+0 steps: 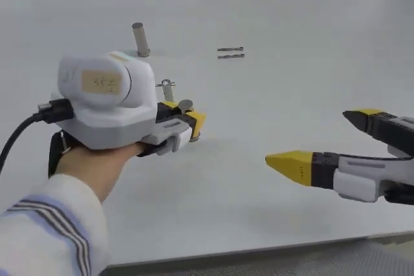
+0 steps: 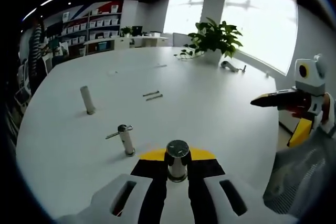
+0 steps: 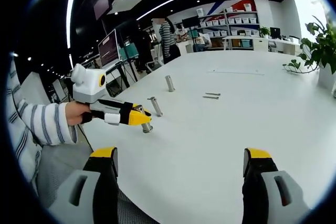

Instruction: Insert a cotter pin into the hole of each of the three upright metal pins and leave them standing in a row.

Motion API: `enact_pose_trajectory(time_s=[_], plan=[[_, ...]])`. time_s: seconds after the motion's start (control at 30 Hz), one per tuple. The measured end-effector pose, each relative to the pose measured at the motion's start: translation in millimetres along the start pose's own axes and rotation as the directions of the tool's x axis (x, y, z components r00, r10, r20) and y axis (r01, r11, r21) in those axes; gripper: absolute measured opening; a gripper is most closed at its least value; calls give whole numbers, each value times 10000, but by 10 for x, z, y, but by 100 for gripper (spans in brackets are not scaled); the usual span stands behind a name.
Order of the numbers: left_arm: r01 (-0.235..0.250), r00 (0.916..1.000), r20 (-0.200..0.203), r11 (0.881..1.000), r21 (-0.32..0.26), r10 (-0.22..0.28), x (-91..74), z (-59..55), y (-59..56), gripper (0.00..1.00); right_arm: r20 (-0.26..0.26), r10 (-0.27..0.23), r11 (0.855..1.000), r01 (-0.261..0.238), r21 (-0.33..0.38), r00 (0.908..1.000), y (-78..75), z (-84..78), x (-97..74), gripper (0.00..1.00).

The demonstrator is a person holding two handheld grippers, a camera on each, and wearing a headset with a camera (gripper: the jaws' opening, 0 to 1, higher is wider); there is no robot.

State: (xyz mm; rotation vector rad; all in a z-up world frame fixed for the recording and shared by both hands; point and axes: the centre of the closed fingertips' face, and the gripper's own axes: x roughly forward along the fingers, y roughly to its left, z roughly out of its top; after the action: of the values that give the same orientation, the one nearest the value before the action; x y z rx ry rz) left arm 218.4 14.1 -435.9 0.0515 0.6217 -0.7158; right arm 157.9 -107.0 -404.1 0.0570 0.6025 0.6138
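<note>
Gripping the nearest short grey metal pin (image 2: 177, 163), the yellow-tipped left gripper (image 1: 187, 122) is clamped. The right gripper (image 3: 181, 156) hangs wide open, empty. Two loose steel cotter pins (image 1: 231, 52) lie well apart. Risk: swinging the held pin topples the neighbouring cottered pin (image 2: 126, 140).

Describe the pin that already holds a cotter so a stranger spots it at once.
On the white table, three upright pins stand in a line from the left gripper. Take the middle pin: a cotter pokes through its top, while the far pin is bare and the near pin sits in the jaws.
</note>
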Motion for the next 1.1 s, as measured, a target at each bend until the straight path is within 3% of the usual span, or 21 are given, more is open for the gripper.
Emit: enact_pose_trajectory(time_s=[0.27,0.43,0.7,1.1], plan=[[-108,9999,-131,9999,-16,108,109,-50,9,10,12,-25,9992,26,-394,10000,-37,-19,5,98],[-440,9988,-233,9990,100,442,155,-86,48,10,-16,-59,9980,58,-634,10000,-64,-43,6,98],[-334,9990,-284,9993,183,339,208,-112,19,10,-82,-62,9973,56,-732,9999,-78,-88,18,98],[-602,9982,-39,9978,262,603,232,-97,-5,10,-309,87,9971,-110,-751,9995,-56,-134,44,97]])
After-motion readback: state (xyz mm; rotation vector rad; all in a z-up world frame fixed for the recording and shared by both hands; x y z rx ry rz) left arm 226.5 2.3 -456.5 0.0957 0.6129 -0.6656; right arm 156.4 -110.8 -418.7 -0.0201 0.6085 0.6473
